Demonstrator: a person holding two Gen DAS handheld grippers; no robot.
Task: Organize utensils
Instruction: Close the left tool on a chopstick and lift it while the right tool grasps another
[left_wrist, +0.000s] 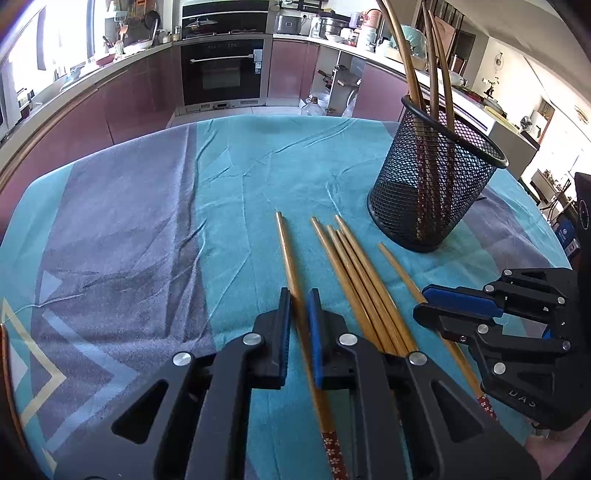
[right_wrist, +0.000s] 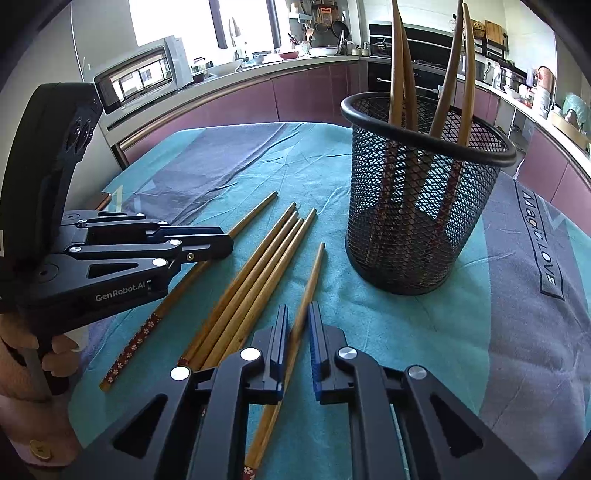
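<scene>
Left gripper (left_wrist: 299, 306) low over near edge of table, jaws narrowed around leftmost chopstick (left_wrist: 288, 251), pads just beside the wood; contact not certain, chopstick flat on cloth. Right gripper (right_wrist: 298, 317) likewise astride rightmost chopstick (right_wrist: 314, 273), jaws nearly closed, firm grip not confirmed. Between the two: bundle of four chopsticks (left_wrist: 354, 269) side by side, touching, tips pointing toward far edge. Red flower-patterned handle ends toward near edge. Teal and grey tablecloth (left_wrist: 147, 221) wrinkled, covering table. Farther, toward right far corner: black mesh holder (left_wrist: 436, 184) upright, four chopsticks (right_wrist: 399, 66) standing inside, patterned ends down, leaning on rim. Beyond table: oven (left_wrist: 221, 70), kitchen counters (left_wrist: 110, 62).
</scene>
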